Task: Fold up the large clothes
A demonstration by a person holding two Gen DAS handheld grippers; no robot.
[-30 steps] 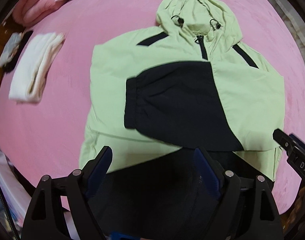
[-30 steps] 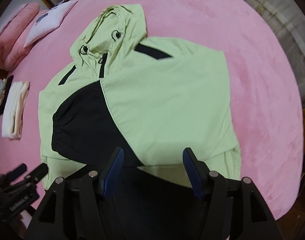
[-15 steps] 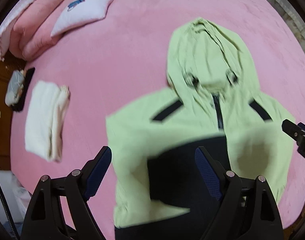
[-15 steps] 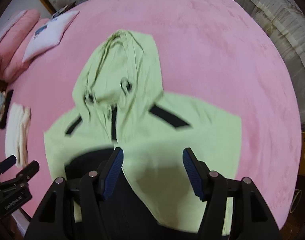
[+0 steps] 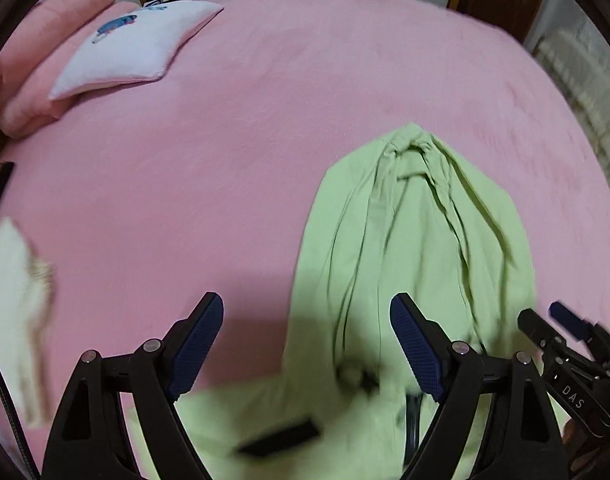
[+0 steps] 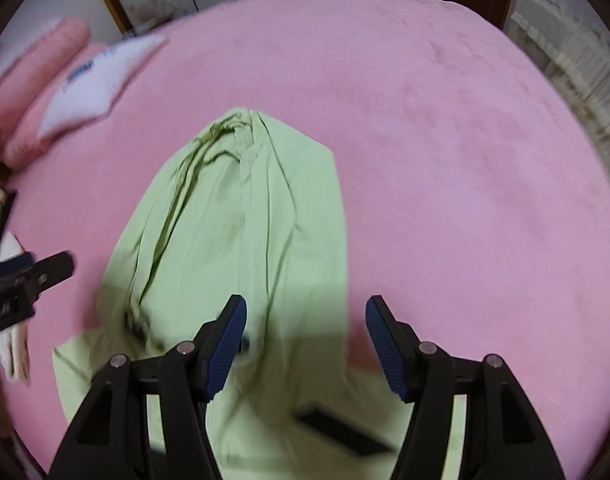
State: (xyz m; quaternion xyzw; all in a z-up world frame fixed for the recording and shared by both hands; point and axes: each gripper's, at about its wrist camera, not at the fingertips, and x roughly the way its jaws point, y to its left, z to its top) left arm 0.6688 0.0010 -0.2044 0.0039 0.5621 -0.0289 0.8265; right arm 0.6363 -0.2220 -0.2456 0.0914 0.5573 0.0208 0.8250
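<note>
A light green hooded jacket (image 5: 417, 240) with black trim lies flat on the pink bed (image 5: 233, 152); only its hood and shoulders show. It also shows in the right wrist view (image 6: 241, 232). My left gripper (image 5: 307, 340) is open and empty over the hood's left edge. My right gripper (image 6: 305, 340) is open and empty over the hood's right edge. Each gripper shows at the edge of the other's view: the right one (image 5: 565, 332) and the left one (image 6: 45, 270).
A white pillow (image 5: 141, 44) and a rolled pink blanket (image 5: 37, 60) lie at the bed's far left. A folded cream garment (image 5: 13, 308) lies at the left edge. A cream frilled cover (image 6: 577, 64) is beyond the bed's right side.
Both grippers have moved forward from the jacket's hem up to its hood. The black sleeve and the jacket's lower body have dropped out of view. Both stay open.
</note>
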